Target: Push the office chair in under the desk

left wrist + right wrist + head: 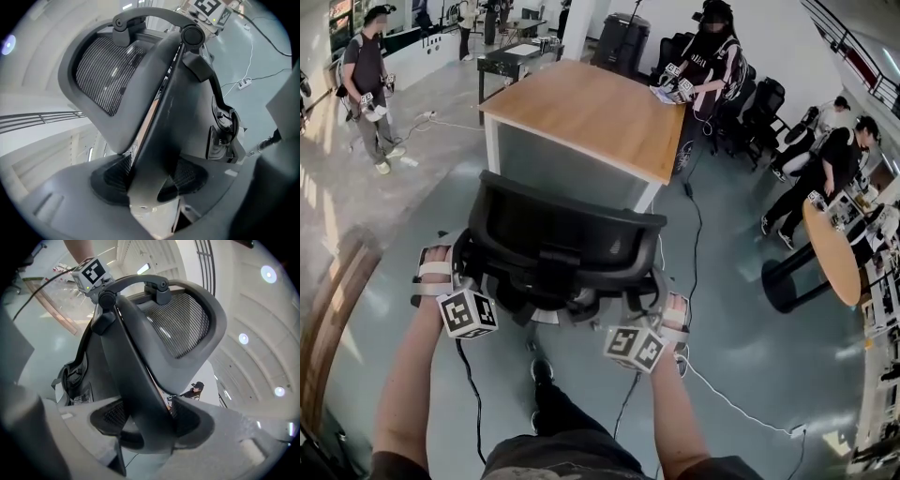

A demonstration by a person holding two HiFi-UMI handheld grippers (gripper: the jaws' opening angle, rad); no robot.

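Note:
A black mesh-backed office chair (pixel 562 234) stands in front of me, its back towards me, facing a wood-topped desk (pixel 591 112) with white legs. My left gripper (pixel 461 270) clamps the left edge of the backrest frame. My right gripper (pixel 656 292) clamps the right edge. In the left gripper view the grey frame bar (pixel 164 112) runs between the pads of the left gripper (pixel 150 180). In the right gripper view the same kind of bar (pixel 136 371) sits pinched in the right gripper (pixel 150 423). The chair's seat and wheels are hidden under the backrest.
A person (pixel 708 56) stands at the desk's far right corner. Another person (pixel 370 84) stands far left. Two seated people (pixel 825 169) and a round table (pixel 830 253) are at the right. Black chairs (pixel 759 103) stand behind the desk. Cables (pixel 722 394) trail over the floor.

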